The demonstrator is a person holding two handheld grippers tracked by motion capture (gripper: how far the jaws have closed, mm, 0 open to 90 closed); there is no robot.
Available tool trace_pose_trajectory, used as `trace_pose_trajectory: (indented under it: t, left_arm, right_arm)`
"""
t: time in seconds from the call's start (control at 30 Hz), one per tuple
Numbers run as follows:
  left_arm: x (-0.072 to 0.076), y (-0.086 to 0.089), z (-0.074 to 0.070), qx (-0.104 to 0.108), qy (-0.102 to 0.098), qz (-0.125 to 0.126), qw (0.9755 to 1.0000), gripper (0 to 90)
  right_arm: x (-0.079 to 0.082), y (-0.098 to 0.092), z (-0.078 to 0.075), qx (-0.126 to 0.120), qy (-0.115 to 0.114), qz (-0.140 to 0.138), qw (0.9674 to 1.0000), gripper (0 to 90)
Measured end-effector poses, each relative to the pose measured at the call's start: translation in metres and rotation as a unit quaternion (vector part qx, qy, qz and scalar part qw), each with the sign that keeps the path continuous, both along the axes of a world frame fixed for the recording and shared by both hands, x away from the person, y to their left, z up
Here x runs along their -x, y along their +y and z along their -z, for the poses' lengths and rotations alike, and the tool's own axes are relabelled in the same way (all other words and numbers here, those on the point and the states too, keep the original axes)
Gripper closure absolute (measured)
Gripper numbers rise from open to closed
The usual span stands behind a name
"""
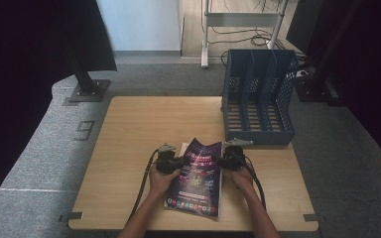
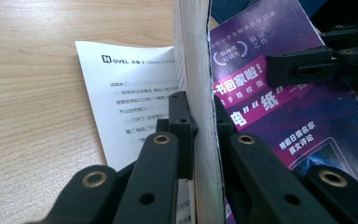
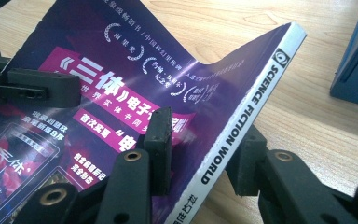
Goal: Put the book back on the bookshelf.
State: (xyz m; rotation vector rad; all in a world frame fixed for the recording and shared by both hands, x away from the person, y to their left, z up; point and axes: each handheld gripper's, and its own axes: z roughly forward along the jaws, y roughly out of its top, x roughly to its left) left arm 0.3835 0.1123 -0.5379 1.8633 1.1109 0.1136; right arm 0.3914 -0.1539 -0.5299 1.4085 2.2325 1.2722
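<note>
From the high view, a purple magazine (image 1: 197, 176) lies on the near middle of the wooden table (image 1: 129, 148), and a hand holds a gripper at each of its long sides: the left gripper (image 1: 177, 162) at the left edge, the right gripper (image 1: 221, 161) at the right edge. A blue file rack (image 1: 258, 96) with 3 slots stands at the far right of the table, just beyond the right gripper. This view is too small to tell how the jaws stand. The left gripper view gives this: the left gripper (image 2: 204, 126) is pinching the page edges of the magazine (image 2: 279, 93), with 1 jaw on each side of the lifted page block. It also shows a white printed sheet (image 2: 121, 93) lying flat on the table under the left side of the magazine. The right gripper view shows the spine side, where "SCIENCE FICTION WORLD" is printed; the right gripper (image 3: 205, 154) has 1 jaw above the cover and 1 below the spine, and whether both pads already press on the magazine (image 3: 135, 74) I cannot tell. The cover bends upward there.
</note>
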Motion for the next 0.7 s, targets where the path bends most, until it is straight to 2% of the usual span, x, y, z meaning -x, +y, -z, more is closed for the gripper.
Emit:
trace_pose_trajectory:
  t: [0.13,0.43,0.7]
  left_arm:
    - [0.001,0.002,-0.003,0.008,-0.001,0.002,1.0000,84.6]
    - [0.004,0.008,-0.014,0.036,-0.007,0.003,0.9993,84.4]
    - [0.006,0.010,-0.030,0.037,-0.026,0.006,0.9989,84.6]
  right_arm:
    - [0.002,-0.002,-0.003,-0.011,-0.002,-0.002,0.9999,66.3]
    - [0.011,-0.003,-0.017,-0.027,-0.036,-0.012,0.9989,67.4]
    - [0.021,-0.003,-0.030,-0.038,-0.074,-0.016,0.9964,67.9]
